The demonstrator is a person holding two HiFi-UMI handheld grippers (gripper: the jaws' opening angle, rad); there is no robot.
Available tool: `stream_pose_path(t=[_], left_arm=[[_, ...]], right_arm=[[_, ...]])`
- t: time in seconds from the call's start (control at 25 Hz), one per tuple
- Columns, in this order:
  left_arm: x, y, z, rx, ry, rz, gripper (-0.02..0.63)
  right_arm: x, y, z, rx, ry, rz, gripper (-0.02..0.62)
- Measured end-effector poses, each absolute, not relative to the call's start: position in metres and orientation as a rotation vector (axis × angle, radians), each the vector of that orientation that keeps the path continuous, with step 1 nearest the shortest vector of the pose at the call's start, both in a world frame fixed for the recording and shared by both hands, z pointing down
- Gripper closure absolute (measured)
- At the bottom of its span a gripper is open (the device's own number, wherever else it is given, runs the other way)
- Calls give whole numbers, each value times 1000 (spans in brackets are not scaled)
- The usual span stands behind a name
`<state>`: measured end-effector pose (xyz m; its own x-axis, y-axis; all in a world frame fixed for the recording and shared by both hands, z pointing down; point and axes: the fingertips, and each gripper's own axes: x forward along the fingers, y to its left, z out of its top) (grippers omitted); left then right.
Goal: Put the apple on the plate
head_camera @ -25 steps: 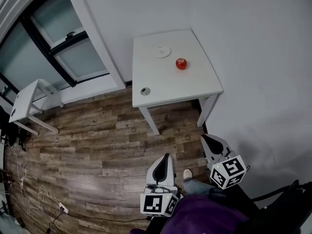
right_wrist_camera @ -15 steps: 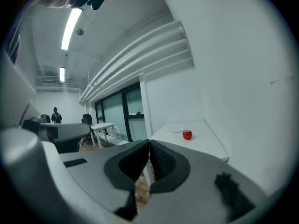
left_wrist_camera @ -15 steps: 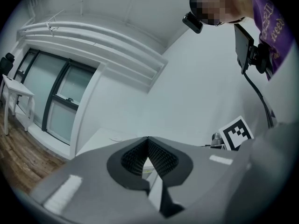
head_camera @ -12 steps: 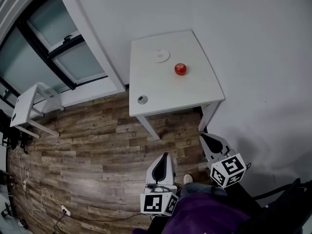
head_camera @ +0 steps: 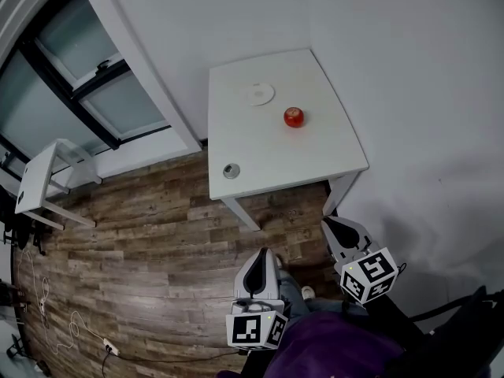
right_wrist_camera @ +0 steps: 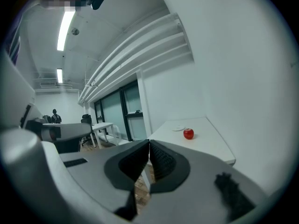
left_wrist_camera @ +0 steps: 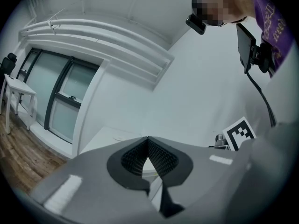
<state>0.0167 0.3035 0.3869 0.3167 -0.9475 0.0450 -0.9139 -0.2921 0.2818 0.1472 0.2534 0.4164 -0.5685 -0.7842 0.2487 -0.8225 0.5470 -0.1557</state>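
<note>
- You are holding the left gripper with its jaws pressed together at the tips and nothing between them.
- You are holding the right gripper the same way: pads meeting, nothing pinched.
- Both grippers are hanging low in the head view over the wood floor, short of the white table.
- The apple, red, is sitting on that table, on the half nearer the right-hand wall, well apart from both grippers.
- From the right gripper view, the apple is lying above and to the right of the closed jaw tips, far off along the tabletop.
- The plate, white and flat, is lying near the apple towards the back wall and to its left; the two are not touching.
- The apple is resting on bare tabletop, not on the plate.
- Count on this table: one apple, one plate, one small grey round object near the front left corner.
- Count of grippers: two, each carrying one marker cube.
- Count of tables: two, this one and a second white table standing by the window at the left.
</note>
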Motion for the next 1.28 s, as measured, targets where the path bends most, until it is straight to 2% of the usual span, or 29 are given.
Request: stream_pose_path(t=[0.72,1.28], left_arm=[[-43,146,392,2384,-1599,-172,600],[-63,84,408,2394,-1515,-140,600]], right_arm=[[84,103,419,1447,-2593,381,583],[71,49,432,1523,-2518,422,583]])
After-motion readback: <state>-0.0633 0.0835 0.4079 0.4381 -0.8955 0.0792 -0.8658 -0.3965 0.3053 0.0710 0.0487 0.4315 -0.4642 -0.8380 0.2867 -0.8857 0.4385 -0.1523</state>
